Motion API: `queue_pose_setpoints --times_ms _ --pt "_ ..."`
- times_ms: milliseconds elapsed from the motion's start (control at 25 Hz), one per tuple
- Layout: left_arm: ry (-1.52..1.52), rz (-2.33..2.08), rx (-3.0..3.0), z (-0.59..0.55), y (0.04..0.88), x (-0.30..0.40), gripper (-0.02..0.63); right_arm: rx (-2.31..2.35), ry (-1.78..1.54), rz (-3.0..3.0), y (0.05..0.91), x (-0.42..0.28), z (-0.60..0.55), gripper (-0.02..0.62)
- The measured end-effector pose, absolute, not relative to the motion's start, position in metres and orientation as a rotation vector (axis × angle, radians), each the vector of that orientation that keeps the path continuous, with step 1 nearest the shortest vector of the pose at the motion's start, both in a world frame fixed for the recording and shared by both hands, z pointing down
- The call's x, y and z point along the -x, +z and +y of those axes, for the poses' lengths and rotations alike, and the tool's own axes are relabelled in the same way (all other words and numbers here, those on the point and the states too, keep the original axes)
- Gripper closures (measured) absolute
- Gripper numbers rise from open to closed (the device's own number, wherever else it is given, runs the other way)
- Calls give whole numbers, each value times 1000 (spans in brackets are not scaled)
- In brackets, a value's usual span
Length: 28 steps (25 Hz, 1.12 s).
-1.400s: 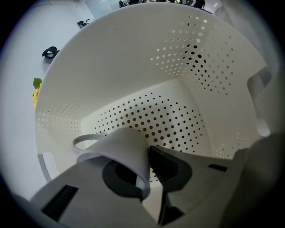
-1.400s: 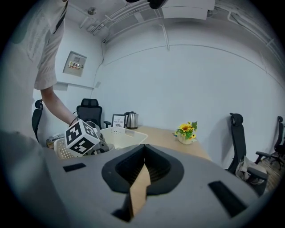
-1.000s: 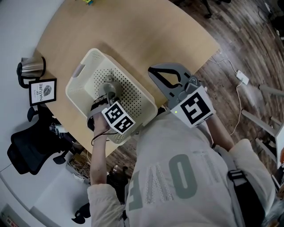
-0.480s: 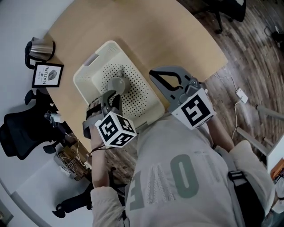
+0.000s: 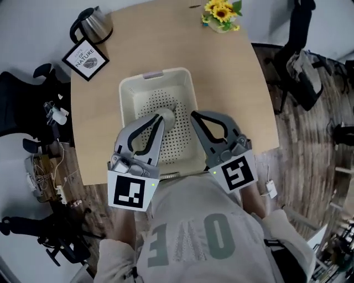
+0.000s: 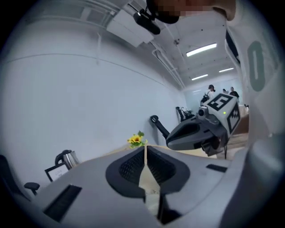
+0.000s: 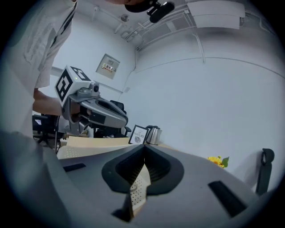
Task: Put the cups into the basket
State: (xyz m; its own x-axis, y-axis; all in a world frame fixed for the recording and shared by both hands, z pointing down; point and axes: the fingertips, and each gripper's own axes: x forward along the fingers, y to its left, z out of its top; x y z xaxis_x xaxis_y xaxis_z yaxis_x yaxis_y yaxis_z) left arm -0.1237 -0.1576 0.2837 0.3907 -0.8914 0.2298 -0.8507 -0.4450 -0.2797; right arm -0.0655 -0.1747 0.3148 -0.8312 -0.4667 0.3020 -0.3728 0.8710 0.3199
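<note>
A cream perforated basket (image 5: 133, 105) stands on the wooden table straight ahead. One grey cup (image 5: 168, 117) lies inside it, near the front right. My left gripper (image 5: 159, 118) hovers over the basket's front with its tips right beside the cup. It is shut, with nothing between its fingers (image 6: 133, 167). My right gripper (image 5: 193, 115) hangs over the basket's right rim, also shut and empty, and the basket's dotted wall (image 7: 138, 187) shows below its tips. Each gripper appears in the other's view: the right gripper (image 6: 200, 131) and the left gripper (image 7: 95, 111).
A steel kettle (image 5: 91, 22) and a framed print (image 5: 84, 55) stand at the table's far left. A small pot of yellow flowers (image 5: 221, 14) is at the far edge. Office chairs (image 5: 301, 50) stand round the table (image 5: 232, 72), with cables on the floor at left.
The head view has swung so the basket now lies straight ahead. My left gripper has drawn back and up from the cup, which stays in the basket. The right gripper now hangs beside it.
</note>
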Motion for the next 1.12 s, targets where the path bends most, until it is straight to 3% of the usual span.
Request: queue_pose_setpoints --times_ms 200,440,1120 --pt "-535 1898 2164 -149 280 165 597 -739 -248 -2889 278 103 -176 597" --pt "-482 1951 2070 -145 285 173 597 -637 -313 -2850 289 129 -165 597" --pt "-503 1992 2019 -140 293 191 597 -541 -468 -2729 311 120 -160 597"
